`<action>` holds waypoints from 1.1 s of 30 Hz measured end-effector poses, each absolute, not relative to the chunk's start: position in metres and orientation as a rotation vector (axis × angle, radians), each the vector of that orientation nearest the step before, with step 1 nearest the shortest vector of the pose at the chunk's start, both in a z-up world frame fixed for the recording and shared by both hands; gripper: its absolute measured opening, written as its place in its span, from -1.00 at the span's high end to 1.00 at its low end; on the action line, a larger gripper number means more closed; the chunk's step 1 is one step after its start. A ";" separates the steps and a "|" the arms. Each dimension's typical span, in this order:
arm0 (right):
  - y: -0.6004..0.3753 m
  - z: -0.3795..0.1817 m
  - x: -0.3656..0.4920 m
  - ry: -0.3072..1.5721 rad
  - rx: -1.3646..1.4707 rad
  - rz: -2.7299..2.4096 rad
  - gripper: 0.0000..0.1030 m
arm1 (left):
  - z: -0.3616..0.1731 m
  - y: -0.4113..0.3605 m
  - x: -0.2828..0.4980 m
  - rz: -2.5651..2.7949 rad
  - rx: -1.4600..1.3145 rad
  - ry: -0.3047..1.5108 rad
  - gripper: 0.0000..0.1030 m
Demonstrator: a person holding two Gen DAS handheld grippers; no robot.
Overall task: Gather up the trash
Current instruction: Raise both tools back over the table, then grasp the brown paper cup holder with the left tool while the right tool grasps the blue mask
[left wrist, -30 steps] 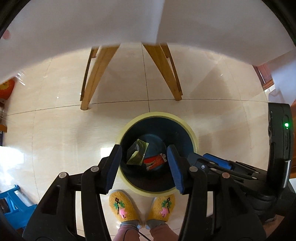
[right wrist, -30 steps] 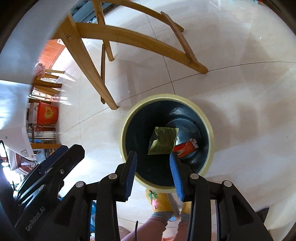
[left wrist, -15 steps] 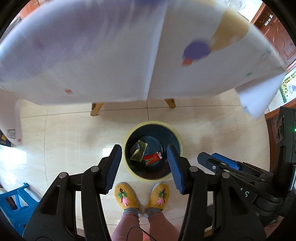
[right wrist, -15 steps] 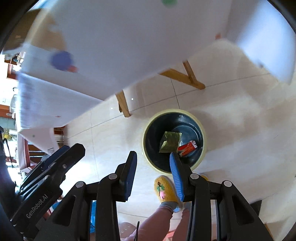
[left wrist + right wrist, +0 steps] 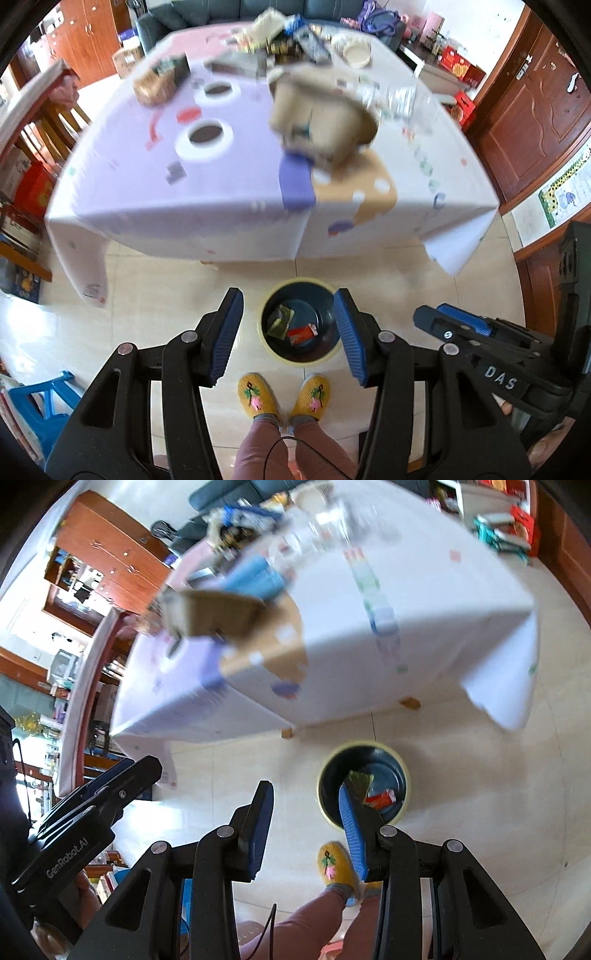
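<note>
A dark blue trash bin (image 5: 321, 325) with a pale yellow rim stands on the tiled floor, far below both grippers. A green wrapper (image 5: 280, 321) and a red wrapper (image 5: 303, 334) lie inside it. My left gripper (image 5: 287, 306) is open and empty, with the bin framed between its fingers. My right gripper (image 5: 306, 794) is also open and empty; the bin (image 5: 391, 771) sits just right of its right finger. The green wrapper (image 5: 360, 780) and the red wrapper (image 5: 382, 798) show there too. Beyond the bin, the clothed table (image 5: 184, 206) is blurred and cluttered.
On the table sit a cardboard box (image 5: 321, 118), two white tape rolls (image 5: 205, 134), crumpled clear plastic (image 5: 391, 98) and several packets at the far end. A person's feet in yellow slippers (image 5: 256, 400) stand near the bin. A blue stool (image 5: 40, 402) is at lower left.
Both grippers have risen from close above the bin to well above table height. The bin looks smaller and the table top has come into view. Both stay open.
</note>
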State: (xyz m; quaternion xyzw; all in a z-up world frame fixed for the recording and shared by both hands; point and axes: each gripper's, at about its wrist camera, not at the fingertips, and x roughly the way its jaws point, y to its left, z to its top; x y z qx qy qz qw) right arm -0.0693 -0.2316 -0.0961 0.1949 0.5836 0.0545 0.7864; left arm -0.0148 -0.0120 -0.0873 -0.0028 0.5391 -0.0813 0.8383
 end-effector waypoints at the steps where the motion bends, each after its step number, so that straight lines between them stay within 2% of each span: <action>1: -0.233 -0.088 -0.067 1.247 0.417 0.123 0.28 | -0.070 -0.012 -0.014 -0.167 -0.007 1.131 0.08; 8: -0.240 -0.013 -0.043 1.123 0.369 0.178 0.28 | 0.014 -0.015 0.006 -0.137 -0.022 1.052 0.08; 15: -0.243 0.024 -0.006 1.054 0.320 0.196 0.27 | 0.052 -0.016 0.039 -0.118 -0.105 1.089 0.07; 22: -0.253 0.022 0.041 1.071 0.335 0.184 0.28 | 0.031 -0.016 0.087 -0.073 -0.207 1.208 0.08; 30: -0.256 -0.016 0.091 1.136 0.439 0.153 0.26 | -0.010 -0.018 0.142 -0.082 -0.289 1.343 0.08; 33: -0.253 -0.034 0.110 1.180 0.478 0.132 -0.06 | -0.027 -0.020 0.159 -0.098 -0.293 1.401 0.08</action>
